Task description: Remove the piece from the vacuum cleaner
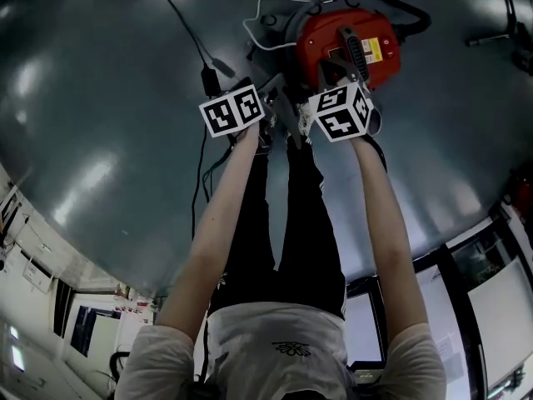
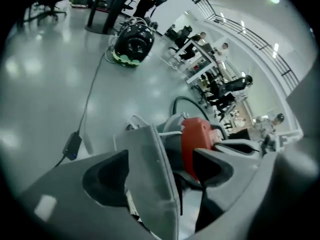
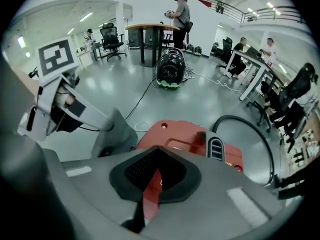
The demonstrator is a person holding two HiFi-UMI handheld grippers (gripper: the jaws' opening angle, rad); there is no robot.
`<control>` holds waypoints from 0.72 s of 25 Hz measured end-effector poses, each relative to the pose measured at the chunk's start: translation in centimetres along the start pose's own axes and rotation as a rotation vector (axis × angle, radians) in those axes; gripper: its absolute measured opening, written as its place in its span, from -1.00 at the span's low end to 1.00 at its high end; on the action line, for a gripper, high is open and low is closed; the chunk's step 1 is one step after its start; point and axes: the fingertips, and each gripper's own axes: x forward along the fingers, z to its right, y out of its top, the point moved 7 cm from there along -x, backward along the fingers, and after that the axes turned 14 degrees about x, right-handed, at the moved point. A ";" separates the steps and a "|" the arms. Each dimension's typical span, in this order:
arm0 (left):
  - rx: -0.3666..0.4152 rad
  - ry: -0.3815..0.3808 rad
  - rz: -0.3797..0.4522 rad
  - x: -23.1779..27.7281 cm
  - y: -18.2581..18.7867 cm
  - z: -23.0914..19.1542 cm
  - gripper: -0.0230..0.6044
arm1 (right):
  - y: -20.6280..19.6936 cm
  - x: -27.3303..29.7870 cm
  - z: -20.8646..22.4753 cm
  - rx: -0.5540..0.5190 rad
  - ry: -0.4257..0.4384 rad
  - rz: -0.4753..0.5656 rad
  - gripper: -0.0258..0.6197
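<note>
In the head view, a round red vacuum cleaner (image 1: 346, 40) with a black handle sits on the glossy grey floor (image 1: 100, 98), far and right of centre. The left gripper (image 1: 250, 107) and right gripper (image 1: 337, 98) hover side by side just near of it. A grey plastic wedge-shaped piece (image 1: 279, 98) shows between them.

In the left gripper view, the 2 jaws stand wide apart. The piece (image 2: 145, 169) lies between them against the left jaw, with a gap to the right jaw.

In the right gripper view, the 2 jaws are almost together, gripping nothing. The vacuum (image 3: 185, 139) is just ahead and the piece (image 3: 112, 134) is at its left.
</note>
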 end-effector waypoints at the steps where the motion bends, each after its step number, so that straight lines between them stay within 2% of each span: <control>1: -0.018 0.049 0.000 0.5 0.1 -0.2 0.36 | -0.1 0.0 0.1 0.013 0.008 0.006 -0.87; 4: -0.055 0.133 -0.023 1.5 0.0 -0.3 0.36 | -0.2 -0.4 0.0 0.018 0.003 0.025 -0.87; 7: -0.068 0.129 -0.112 3.1 -1.2 -0.5 0.35 | -0.3 -0.3 -0.1 0.012 -0.014 0.049 -0.88; 8: -0.064 0.117 -0.147 3.5 -1.7 -0.6 0.27 | -0.3 -0.3 -0.2 0.016 -0.016 0.054 -0.88; 10: -0.056 0.096 -0.185 3.5 -2.3 -0.6 -0.23 | -0.3 -0.4 -0.2 0.018 -0.018 0.060 -0.88; 12: -0.062 0.082 -0.176 3.1 -2.5 -0.5 -0.45 | -0.2 -0.6 -0.2 0.014 -0.020 0.063 -0.88; 14: -0.064 0.077 -0.168 2.8 -2.6 -0.3 -0.80 | -0.2 -0.7 -0.3 0.012 -0.021 0.064 -0.88; 18: -0.029 0.064 -0.188 2.7 -2.6 -0.5 -0.86 | -0.3 -0.6 -0.3 0.010 -0.024 0.065 -0.88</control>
